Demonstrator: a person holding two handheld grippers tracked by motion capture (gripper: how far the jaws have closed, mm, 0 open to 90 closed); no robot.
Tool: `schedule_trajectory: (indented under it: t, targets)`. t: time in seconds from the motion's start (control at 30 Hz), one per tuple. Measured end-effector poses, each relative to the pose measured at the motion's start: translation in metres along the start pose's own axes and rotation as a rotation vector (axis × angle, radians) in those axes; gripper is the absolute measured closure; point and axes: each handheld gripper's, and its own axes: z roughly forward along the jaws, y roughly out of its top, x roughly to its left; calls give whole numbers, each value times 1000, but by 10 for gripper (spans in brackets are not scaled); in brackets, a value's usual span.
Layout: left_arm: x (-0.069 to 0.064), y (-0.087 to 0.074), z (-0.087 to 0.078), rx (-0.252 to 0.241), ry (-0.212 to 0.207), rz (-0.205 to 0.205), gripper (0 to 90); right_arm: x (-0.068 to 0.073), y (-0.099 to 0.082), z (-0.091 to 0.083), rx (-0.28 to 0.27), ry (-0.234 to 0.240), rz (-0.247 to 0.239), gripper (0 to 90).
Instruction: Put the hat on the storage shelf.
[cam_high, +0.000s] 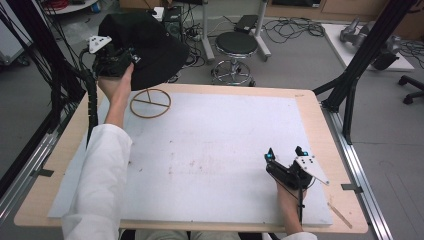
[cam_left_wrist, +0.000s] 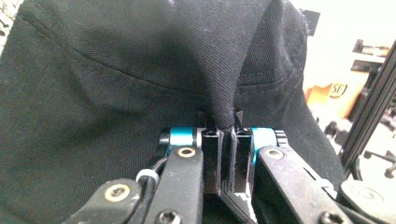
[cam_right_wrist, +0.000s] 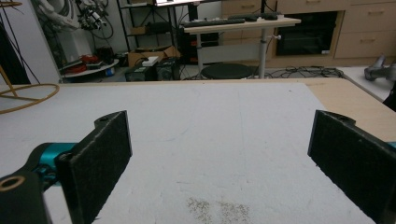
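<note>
Hat: your black hat (cam_high: 150, 47) hangs in the air over the table's far left corner, at about 10 o'clock from the table's middle in the high view; one fold of its cloth (cam_left_wrist: 224, 100) is pinched, and the rest drapes wide around it
Left gripper: your left gripper (cam_high: 131, 59) is raised at 10 o'clock, jaws clamped together on that fold of the hat; in the left gripper view the cloth (cam_left_wrist: 116, 70) rises from between the two black jaws and spreads at 12 o'clock
Left hand: your left hand (cam_high: 116, 85) grips the tool from below, white sleeve (cam_high: 100, 175) running back toward 7 o'clock
Ring stand: a wooden ring (cam_high: 150, 103) with a thin upright stem sits on the sheet at 10 o'clock, just below the hanging hat; whether the hat touches the stem you cannot tell
Right gripper: your right gripper (cam_high: 285, 152) rests low near the table's near right, at about 4 o'clock, jaws standing wide apart with nothing between them; in the right gripper view its pads (cam_right_wrist: 100, 158) frame bare sheet
Sheet: a white sheet (cam_high: 215, 150) covers most of the wooden table (cam_high: 327, 145), with faint brownish marks near its middle
Apart: the two grippers are well apart, at opposite corners of the sheet
</note>
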Motion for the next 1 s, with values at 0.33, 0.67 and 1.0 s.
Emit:
schedule_trajectory:
  t: [0.33, 0.67, 1.0]
  targets:
    - [2, -9, 5, 69, 26, 6, 864, 1, 0, 0, 5, 4, -3, 52]
    - [11, -12, 7, 124, -31, 11, 856, 1, 0, -1, 4, 1, -4, 53]
    - [13, -12, 7, 115, -56, -23, 824, 0, 0, -1, 0, -2, -7, 53]
